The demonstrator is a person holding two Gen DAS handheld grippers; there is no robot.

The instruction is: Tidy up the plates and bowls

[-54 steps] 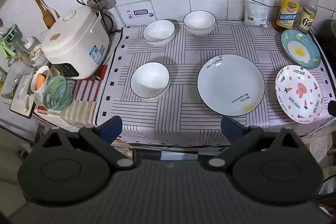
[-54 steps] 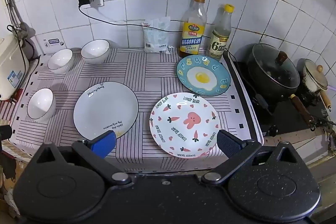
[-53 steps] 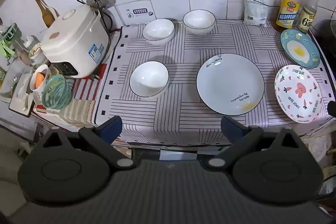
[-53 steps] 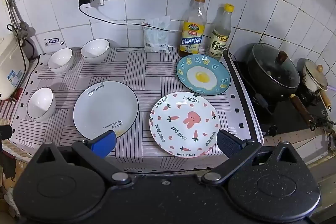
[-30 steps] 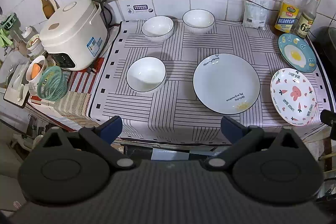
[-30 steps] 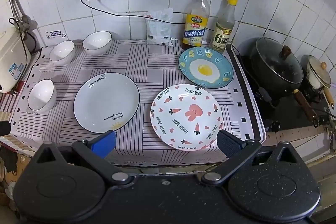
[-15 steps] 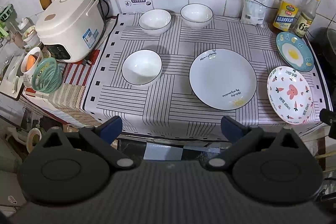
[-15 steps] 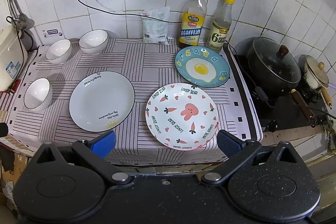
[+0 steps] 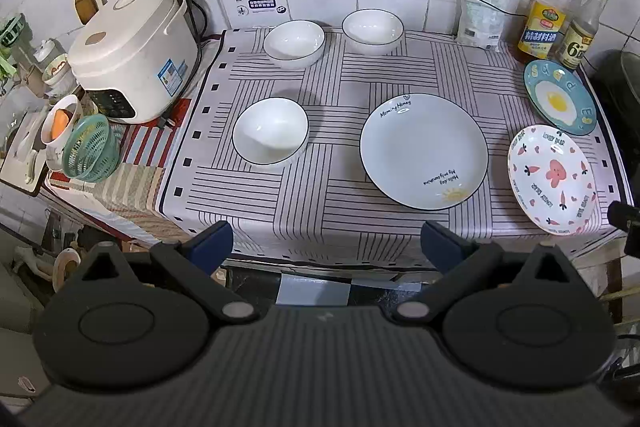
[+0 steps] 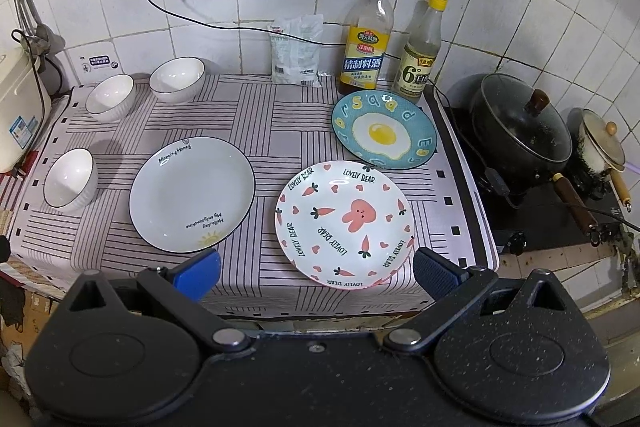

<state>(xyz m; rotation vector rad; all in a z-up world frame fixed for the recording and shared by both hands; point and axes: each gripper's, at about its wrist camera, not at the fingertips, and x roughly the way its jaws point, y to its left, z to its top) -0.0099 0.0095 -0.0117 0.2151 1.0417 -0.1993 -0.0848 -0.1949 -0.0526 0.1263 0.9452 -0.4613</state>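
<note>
Left gripper & right gripper: jaws wide apart, empty, low in frame. On striped cloth: three white bowls at left, big plate center, bunny plate & egg plate at right.

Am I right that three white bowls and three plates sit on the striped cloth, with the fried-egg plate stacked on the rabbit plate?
Not quite. The blue fried-egg plate lies flat on the striped cloth, behind the pink rabbit plate, not stacked on it, as the right wrist view shows. Three bowls and three plates is correct.
</note>
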